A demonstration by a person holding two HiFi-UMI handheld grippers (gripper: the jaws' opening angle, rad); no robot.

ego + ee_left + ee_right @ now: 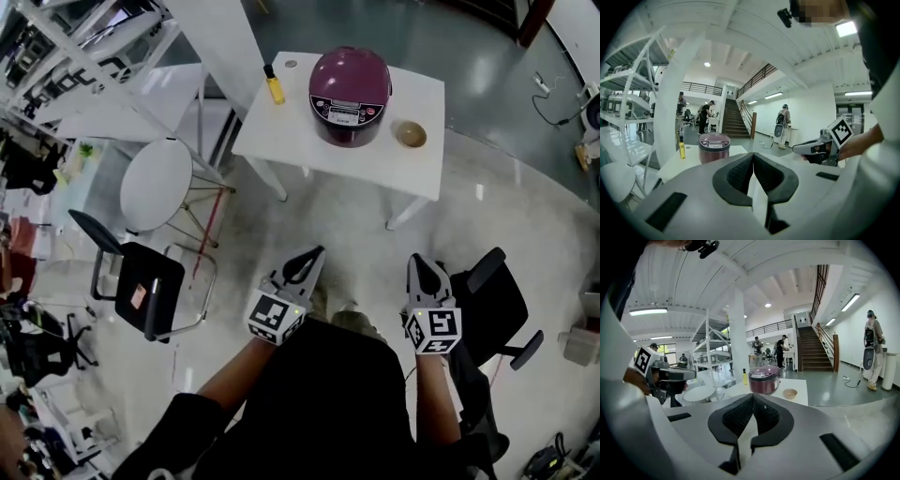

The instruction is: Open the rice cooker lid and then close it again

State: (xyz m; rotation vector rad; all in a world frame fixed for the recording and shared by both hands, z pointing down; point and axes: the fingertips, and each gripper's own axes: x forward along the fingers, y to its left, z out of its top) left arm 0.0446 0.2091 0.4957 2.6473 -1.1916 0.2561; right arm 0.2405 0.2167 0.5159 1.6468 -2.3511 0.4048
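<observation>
A maroon rice cooker with its lid down stands on a white table well ahead of me; it also shows small in the left gripper view and the right gripper view. My left gripper and right gripper are held side by side close to my body, far short of the table. Both are shut with nothing between the jaws. The left gripper's jaws and the right gripper's jaws meet at the tips.
A yellow bottle and a small wooden bowl flank the cooker on the table. A round white stool and a black chair stand at the left, another black chair at the right. White shelving fills the far left.
</observation>
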